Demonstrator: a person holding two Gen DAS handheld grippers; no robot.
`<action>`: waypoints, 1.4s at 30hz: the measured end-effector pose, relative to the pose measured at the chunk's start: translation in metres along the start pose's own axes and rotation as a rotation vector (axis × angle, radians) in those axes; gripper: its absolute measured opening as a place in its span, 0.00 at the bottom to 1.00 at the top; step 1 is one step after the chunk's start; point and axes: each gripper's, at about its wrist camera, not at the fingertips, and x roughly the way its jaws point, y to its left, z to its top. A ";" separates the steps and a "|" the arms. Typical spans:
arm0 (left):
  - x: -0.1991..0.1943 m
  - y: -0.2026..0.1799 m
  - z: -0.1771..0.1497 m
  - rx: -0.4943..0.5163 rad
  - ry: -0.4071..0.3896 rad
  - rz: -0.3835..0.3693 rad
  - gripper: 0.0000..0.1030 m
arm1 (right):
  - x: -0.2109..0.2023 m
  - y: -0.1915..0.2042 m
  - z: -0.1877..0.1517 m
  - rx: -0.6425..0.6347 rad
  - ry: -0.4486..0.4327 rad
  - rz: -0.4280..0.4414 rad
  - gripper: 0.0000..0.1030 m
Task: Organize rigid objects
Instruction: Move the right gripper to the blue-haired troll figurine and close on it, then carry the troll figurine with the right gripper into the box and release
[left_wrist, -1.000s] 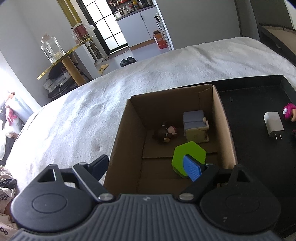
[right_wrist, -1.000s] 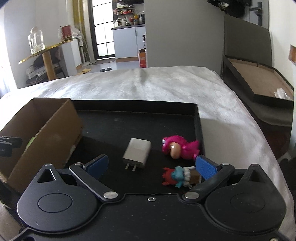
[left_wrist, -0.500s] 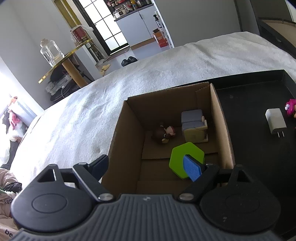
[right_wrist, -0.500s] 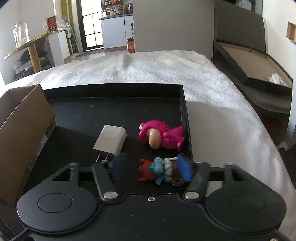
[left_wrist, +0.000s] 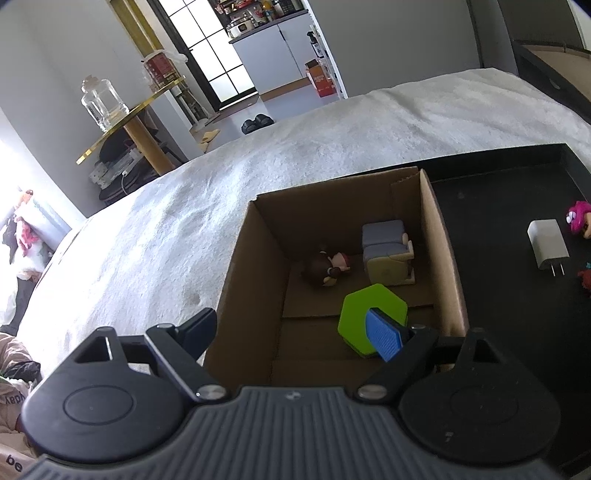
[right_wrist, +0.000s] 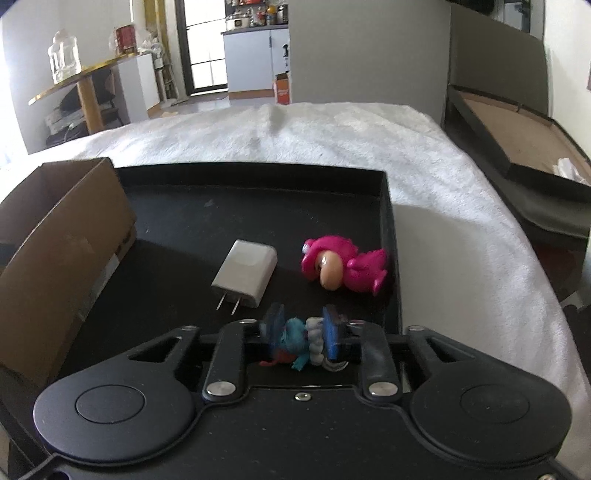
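Two fingers of your right gripper (right_wrist: 301, 334) clench the blue figurine (right_wrist: 295, 341) off-centre — lift sharply and it may twist out; left gripper (left_wrist: 295, 334) is spread, empty.

A bed covered in a white fluffy blanket (right_wrist: 424, 177) is carrying a shallow black tray (right_wrist: 258, 168) lying near its right edge. An open cardboard box (left_wrist: 251, 266) is sitting on the blanket, touching the tray's left side. The rest of the blanket is stretching away toward the bed's far edge.
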 end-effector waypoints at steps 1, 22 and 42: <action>0.000 0.000 0.000 -0.001 -0.001 0.000 0.84 | 0.000 0.001 0.002 -0.001 -0.003 -0.019 0.69; 0.004 0.023 -0.005 -0.075 -0.009 -0.025 0.84 | 0.009 0.026 0.006 -0.080 0.056 -0.012 0.40; 0.011 0.056 -0.023 -0.171 0.013 -0.076 0.84 | -0.030 0.084 0.052 -0.179 -0.076 0.022 0.40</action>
